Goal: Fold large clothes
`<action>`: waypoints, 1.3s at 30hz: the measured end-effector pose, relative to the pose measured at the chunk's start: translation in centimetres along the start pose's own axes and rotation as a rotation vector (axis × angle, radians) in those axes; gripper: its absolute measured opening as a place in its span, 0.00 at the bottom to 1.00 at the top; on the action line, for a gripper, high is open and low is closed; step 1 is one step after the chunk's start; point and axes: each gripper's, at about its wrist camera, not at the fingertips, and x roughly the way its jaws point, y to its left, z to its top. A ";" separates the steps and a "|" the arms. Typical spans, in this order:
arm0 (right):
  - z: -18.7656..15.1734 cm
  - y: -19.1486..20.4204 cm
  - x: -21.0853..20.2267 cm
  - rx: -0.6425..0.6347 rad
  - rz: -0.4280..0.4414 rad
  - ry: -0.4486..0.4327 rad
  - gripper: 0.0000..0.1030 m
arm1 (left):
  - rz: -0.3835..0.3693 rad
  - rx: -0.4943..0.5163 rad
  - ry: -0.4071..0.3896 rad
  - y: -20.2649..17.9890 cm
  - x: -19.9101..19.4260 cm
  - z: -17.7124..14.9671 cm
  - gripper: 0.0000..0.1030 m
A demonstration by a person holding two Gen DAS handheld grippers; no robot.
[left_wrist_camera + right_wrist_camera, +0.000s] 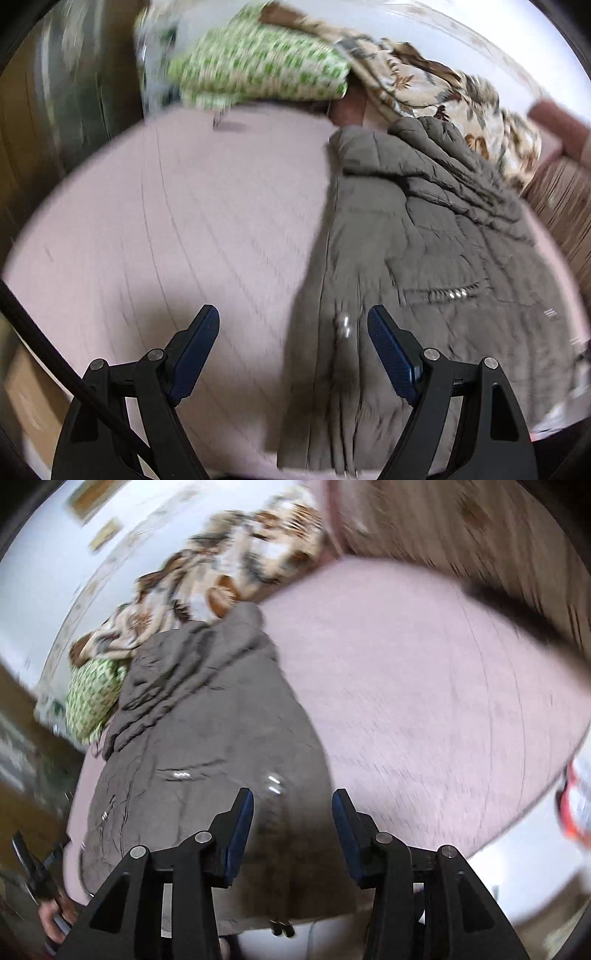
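Grey-brown padded coat (424,240) laid lengthwise on pink bed cover (184,221), hood far, hem near, presumably spread for folding; left gripper (293,343) agape, empty, over left hem edge; right gripper (293,825) part-open, empty, over right hem edge.

My left gripper (293,332) hangs over the bed (192,221), jaws apart with nothing between them; the coat's (424,251) near edge lies under my right-hand finger there, bare sheet under the other. The coat lies lengthwise on the bed, hood end away from me. Beyond it a blanket (443,92) is heaped, with a pillow (258,70) beside it to the left. My right gripper (292,814) hangs over the coat's other edge (207,731), bare sheet to its right.
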 end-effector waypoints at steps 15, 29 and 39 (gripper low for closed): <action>-1.6 -1.3 3.5 0.139 0.144 0.129 0.64 | -0.231 -0.127 0.197 2.3 1.4 -4.5 0.79; -3.8 -0.5 4.1 0.143 0.219 0.116 0.45 | -0.228 -0.033 0.135 -1.6 0.9 -6.2 0.71; -4.7 0.3 4.6 0.076 0.208 0.011 0.44 | -0.098 0.111 0.017 -4.3 1.5 -7.2 0.74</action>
